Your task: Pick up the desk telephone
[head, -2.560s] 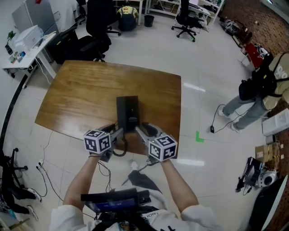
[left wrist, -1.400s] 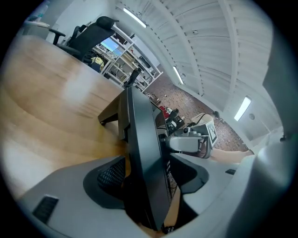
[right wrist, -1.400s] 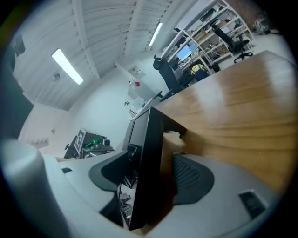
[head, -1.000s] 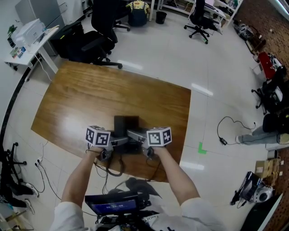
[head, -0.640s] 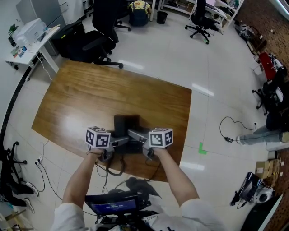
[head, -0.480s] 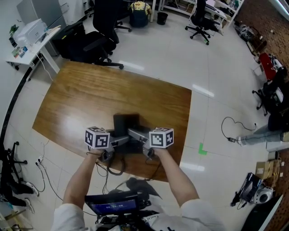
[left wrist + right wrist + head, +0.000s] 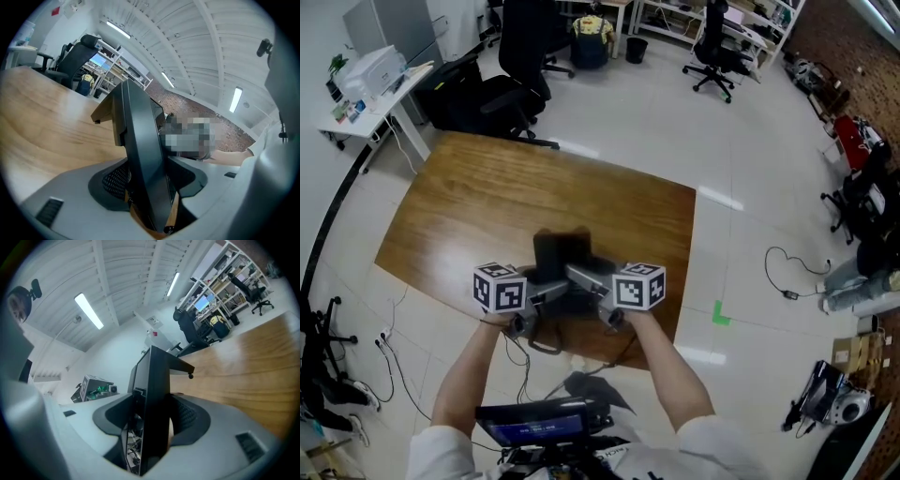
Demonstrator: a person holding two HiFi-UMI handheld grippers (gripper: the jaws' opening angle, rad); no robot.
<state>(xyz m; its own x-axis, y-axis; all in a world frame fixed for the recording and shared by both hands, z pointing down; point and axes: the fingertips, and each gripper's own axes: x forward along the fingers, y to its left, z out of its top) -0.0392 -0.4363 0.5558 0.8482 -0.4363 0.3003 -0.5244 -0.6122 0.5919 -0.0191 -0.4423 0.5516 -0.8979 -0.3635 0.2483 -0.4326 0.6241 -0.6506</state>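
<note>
Both the left hand-held gripper [image 7: 546, 295] and the right hand-held gripper [image 7: 589, 284] pinch the desk telephone [image 7: 561, 251] from opposite sides, so raise them evenly, keeping it level.

Bright, even indoor light comes from ceiling strip lights [image 7: 88, 311]. The desk [image 7: 609, 202] shows a pale sheen at its near left, and the floor [image 7: 769, 122] carries white glare patches. Both gripper views bulge strongly, with black corners. Shadows are soft.

No text can be read anywhere: the left claw's cube [image 7: 500, 289] and the right claw's cube [image 7: 639, 286] bear only black-and-white square patterns.
</note>
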